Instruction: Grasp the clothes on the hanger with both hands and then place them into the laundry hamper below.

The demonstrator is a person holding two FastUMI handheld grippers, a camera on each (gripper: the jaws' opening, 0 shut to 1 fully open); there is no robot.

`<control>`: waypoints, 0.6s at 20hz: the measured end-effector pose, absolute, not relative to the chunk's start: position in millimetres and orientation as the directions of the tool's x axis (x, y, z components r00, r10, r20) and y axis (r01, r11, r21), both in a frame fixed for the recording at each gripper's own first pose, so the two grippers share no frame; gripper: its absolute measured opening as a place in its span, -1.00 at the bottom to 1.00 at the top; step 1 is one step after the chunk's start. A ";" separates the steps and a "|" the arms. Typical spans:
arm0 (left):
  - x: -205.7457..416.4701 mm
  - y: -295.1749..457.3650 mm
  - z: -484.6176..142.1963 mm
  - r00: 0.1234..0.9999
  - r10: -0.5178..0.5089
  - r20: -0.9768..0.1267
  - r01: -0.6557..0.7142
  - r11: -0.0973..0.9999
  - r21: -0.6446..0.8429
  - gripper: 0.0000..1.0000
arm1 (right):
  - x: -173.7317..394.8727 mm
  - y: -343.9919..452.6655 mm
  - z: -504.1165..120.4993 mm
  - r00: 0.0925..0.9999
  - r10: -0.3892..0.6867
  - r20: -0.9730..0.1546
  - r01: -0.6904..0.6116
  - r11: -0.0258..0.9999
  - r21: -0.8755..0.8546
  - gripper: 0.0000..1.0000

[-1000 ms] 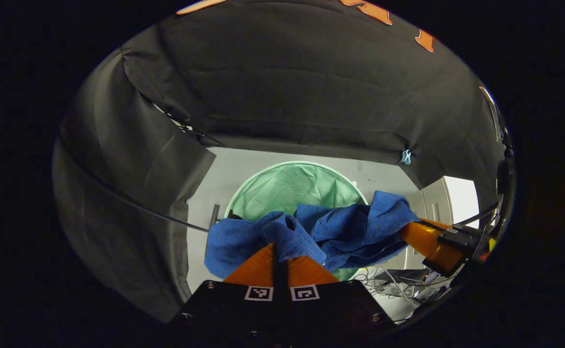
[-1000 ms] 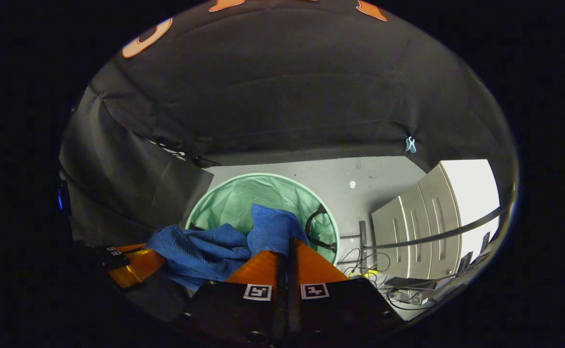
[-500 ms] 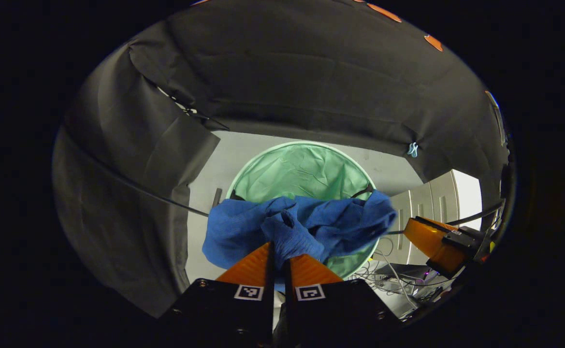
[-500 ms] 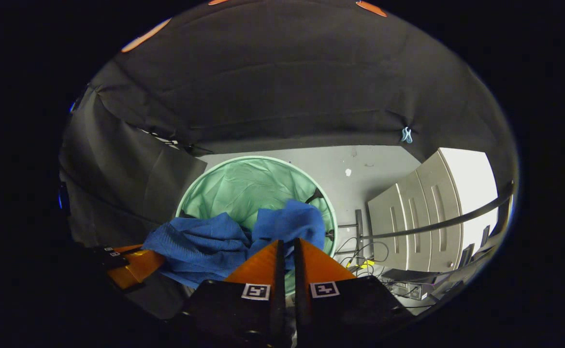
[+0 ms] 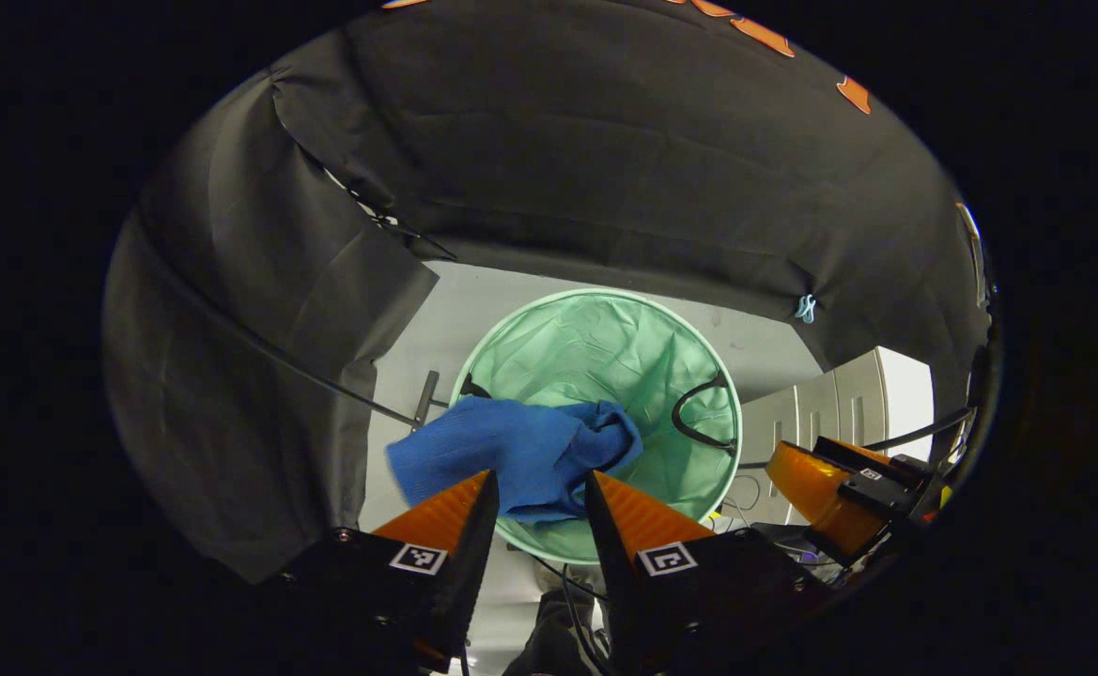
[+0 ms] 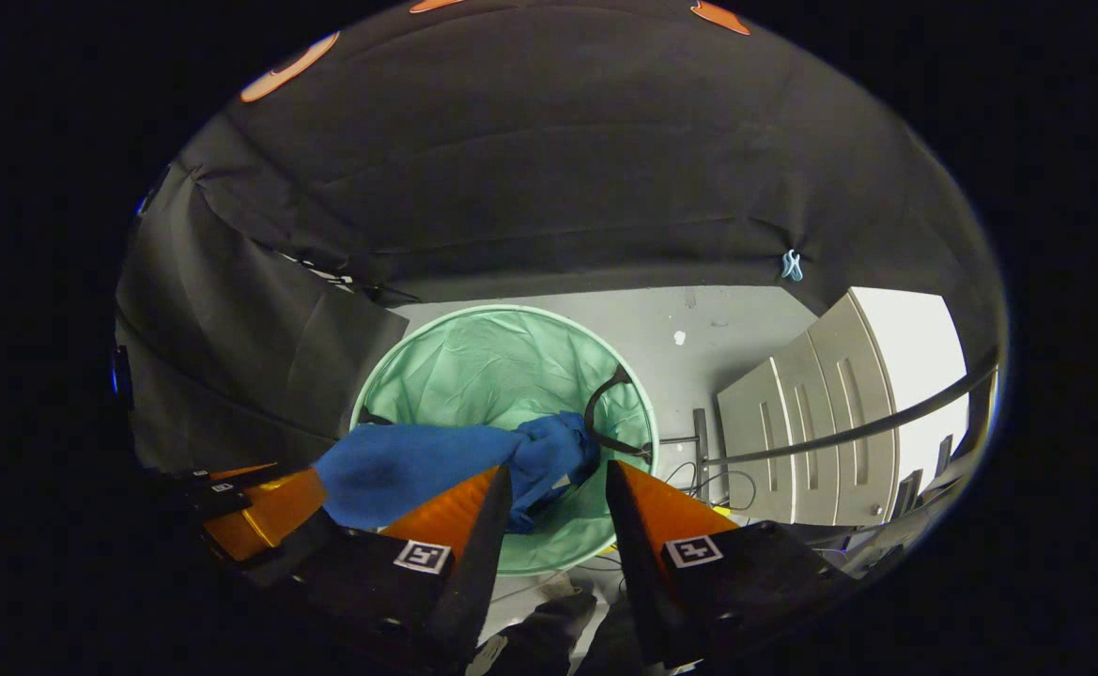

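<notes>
Looking down from both views, I see my left gripper (image 5: 539, 488) with its jaws spread apart, nothing between them; my right gripper (image 6: 556, 483) has its jaws spread apart too, gripping nothing; the blue garment (image 5: 520, 455) lies draped over the near-left rim of the green laundry hamper (image 5: 624, 347), partly inside and partly hanging outside; the hamper stands on the grey floor (image 6: 699, 343) near a white cabinet (image 6: 840, 422).
</notes>
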State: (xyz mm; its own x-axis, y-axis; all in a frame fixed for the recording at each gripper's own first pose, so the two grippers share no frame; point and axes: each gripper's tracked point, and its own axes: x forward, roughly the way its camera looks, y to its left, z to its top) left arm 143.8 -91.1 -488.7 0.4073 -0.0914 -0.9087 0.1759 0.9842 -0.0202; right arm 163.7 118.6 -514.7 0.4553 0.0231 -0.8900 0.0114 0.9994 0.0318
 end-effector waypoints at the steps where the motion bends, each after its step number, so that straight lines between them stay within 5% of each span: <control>1: 141.5 -90.7 -485.4 0.411 -0.090 -0.907 0.174 0.985 -0.019 0.24 | 159.5 118.6 -514.0 0.456 0.022 -0.890 0.015 0.999 0.033 0.39; 2: 138.6 -87.6 -484.9 0.417 -0.086 -0.905 0.172 0.985 -0.014 0.48 | 156.8 122.3 -511.7 0.457 0.028 -0.889 0.020 0.999 0.042 0.55; 4: 136.6 -83.3 -479.2 0.431 -0.079 -0.899 0.172 0.985 -0.004 0.77 | 152.7 119.8 -505.2 0.474 0.022 -0.880 0.026 0.999 0.039 0.39; 10: 136.7 -79.6 -457.3 0.487 -0.077 -0.870 0.187 0.982 0.018 0.85 | 143.6 108.2 -483.6 0.529 0.012 -0.849 0.038 0.999 0.037 0.97; 11: 139.2 -78.3 -451.8 0.504 -0.071 -0.861 0.187 0.982 0.029 0.85 | 140.8 105.3 -481.3 0.535 0.009 -0.845 0.041 0.998 0.037 0.82; 12: 139.0 -80.1 -447.4 0.518 -0.074 -0.852 0.195 0.980 0.033 0.88 | 138.9 101.5 -477.5 0.542 0.000 -0.840 0.047 0.998 0.030 0.98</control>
